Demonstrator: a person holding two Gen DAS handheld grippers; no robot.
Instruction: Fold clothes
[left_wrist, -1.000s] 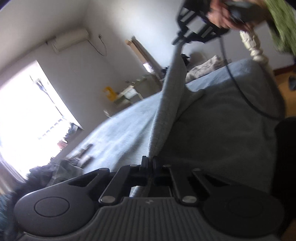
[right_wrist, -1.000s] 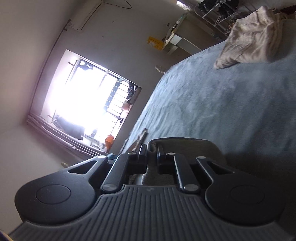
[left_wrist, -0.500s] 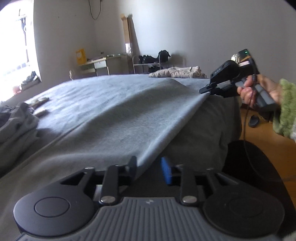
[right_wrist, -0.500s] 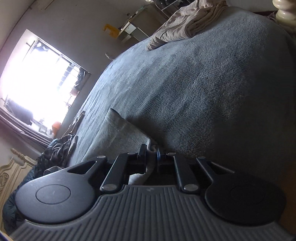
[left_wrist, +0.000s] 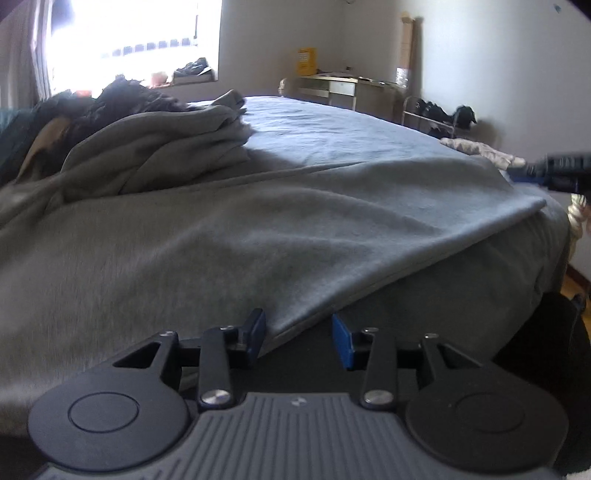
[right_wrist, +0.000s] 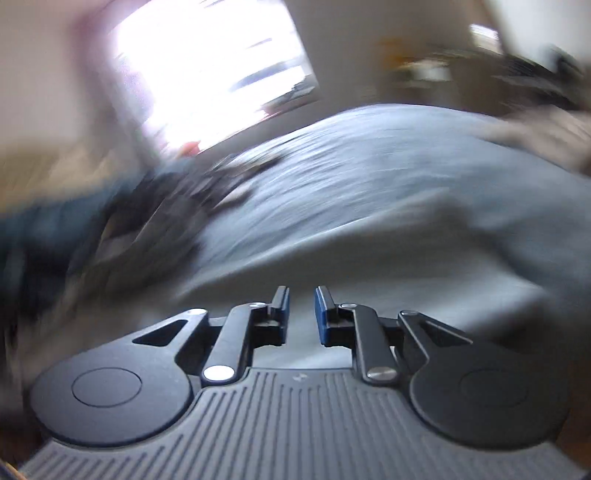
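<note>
Fingers (left_wrist: 258, 334) apart, grey garment (left_wrist: 258, 229) released

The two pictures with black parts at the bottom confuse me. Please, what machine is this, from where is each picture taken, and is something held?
There is no robot. A person holds one hand tool with two fingers in each hand, and a camera on each looks forward.

Left picture: the left gripper is open, and the corner of a grey garment spread on the bed lies between its fingers, not pinched. The right gripper shows at the far edge.

Right picture, blurred: the right gripper is opening, and no cloth is pinched between its fingers.

A crumpled clothes pile lies behind.
</note>
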